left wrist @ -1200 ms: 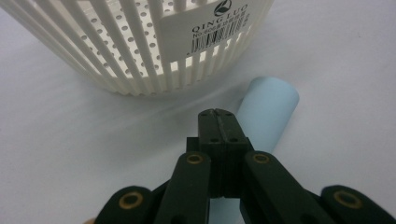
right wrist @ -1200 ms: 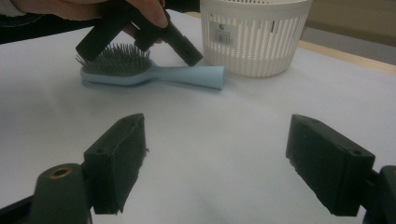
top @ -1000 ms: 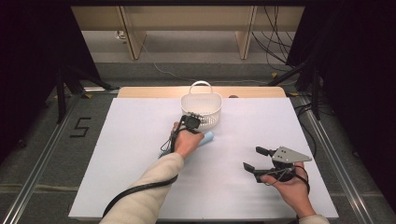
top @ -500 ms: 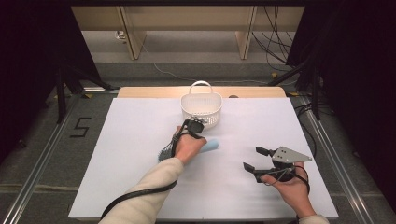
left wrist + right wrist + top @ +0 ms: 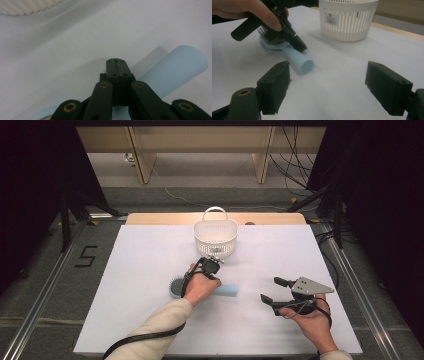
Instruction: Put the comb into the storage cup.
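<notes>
Two tools are over the white tabletop (image 5: 140,270). The left tool (image 5: 117,65) has its black jaws pressed flat together with nothing between them; in the high view it sits at the middle of the tabletop, under the person's left hand (image 5: 200,287). Seen from the right tool's camera, its closed tip points down at a slant and stands just over or against the pale blue handle of a brush (image 5: 297,58); whether it truly touches I cannot tell. The brush lies flat on the tabletop: its round bristled head (image 5: 175,286) peeks out to the left of the left hand, and its handle runs out to the right, ending in a flat round end. A white slatted basket (image 5: 215,237) with a loop handle stands upright farther back, near the far edge of the tabletop and close beyond the left tool. The right tool (image 5: 274,290) is held well apart to the right, low over the tabletop, jaws wide apart and empty, facing toward the brush and the basket.
</notes>
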Demonstrator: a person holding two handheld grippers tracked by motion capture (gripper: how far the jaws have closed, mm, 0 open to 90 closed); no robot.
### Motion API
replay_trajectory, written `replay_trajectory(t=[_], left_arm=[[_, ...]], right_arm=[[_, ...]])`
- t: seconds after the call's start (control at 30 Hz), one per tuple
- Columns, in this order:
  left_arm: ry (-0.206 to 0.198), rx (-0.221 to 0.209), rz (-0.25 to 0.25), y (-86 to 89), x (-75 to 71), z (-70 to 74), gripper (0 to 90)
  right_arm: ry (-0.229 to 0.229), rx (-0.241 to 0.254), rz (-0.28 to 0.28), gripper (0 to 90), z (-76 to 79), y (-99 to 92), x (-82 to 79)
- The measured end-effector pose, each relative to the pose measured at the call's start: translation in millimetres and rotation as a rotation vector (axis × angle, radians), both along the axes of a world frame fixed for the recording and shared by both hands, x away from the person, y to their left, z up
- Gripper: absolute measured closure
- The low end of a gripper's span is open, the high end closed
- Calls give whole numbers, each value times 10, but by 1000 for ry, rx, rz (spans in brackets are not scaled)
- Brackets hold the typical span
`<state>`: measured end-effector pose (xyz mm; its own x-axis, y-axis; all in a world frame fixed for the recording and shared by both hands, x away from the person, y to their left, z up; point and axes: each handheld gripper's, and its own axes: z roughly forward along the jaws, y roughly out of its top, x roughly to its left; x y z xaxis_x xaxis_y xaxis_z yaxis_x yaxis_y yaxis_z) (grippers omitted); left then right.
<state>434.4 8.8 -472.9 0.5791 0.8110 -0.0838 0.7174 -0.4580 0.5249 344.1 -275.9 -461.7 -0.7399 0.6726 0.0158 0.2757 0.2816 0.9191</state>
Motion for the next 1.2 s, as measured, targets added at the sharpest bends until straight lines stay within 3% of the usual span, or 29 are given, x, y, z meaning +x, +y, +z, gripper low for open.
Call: replay_trajectory(t=[0.43, 1.0, 1.2], left_arm=[[-7, 59, -60, -53, -159, 30, 897], [-14, 61, -108, -40, -336, 35, 898], [5, 65, -127, -20, -399, 43, 898]], right_arm=[[0, -1, 0, 209, -1, -1, -2], [-1, -4, -1, 209, 0, 2, -4], [-2, -5, -1, 209, -1, 5, -3]])
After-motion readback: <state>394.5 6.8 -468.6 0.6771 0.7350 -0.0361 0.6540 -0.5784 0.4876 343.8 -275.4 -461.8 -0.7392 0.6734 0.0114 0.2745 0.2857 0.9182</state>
